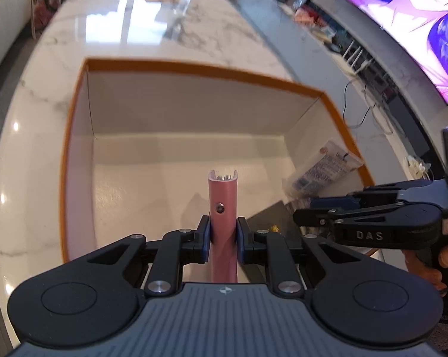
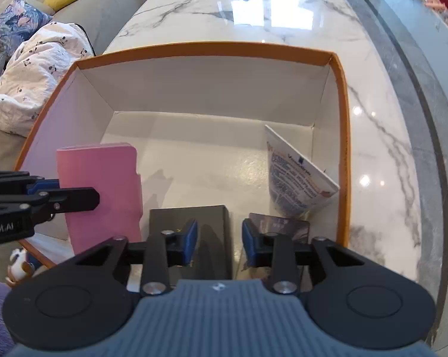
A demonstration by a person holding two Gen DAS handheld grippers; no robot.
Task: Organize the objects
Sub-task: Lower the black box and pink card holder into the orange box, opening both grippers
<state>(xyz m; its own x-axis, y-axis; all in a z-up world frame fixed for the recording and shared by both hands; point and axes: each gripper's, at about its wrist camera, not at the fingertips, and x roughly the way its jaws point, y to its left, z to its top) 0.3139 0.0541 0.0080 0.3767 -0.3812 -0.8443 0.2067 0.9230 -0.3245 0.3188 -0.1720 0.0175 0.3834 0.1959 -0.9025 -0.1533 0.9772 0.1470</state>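
My left tongs (image 1: pixel 223 239) are clamped on a slim pink case (image 1: pixel 223 208), blue pads tight on both of its flat faces. It hangs edge-on over the open orange-rimmed box (image 1: pixel 75 113); the right wrist view shows its broad pink side above the box's left half. A small round stud sits on the narrow edge facing the camera. No print on it that I can read.

My right tongs (image 2: pixel 219 242) stand parted with nothing between the pads, low over the box's near right part. The far jaw arm of that tool reads "DAS" in the left wrist view; the left tool's body shows "...obot.AI", cut off by the frame edge.

Inside the box, on its white floor:
- a dark flat carton (image 2: pixel 191 217), directly under my right tongs, with a small gold mark I can't make out
- a white printed tube or sachet (image 2: pixel 295 175) leaning against the right wall, blue and orange text, one blue word starting with "V", probably a brand name, too blurred to confirm
- a dark glossy card (image 2: pixel 283 226) just beside the carton, below the tube

The box sits on a white marble bench (image 2: pixel 253 9). A big screen (image 1: pixel 417 23) glows purple at right; a panda-print blanket (image 2: pixel 36 68) lies on the sofa at left.
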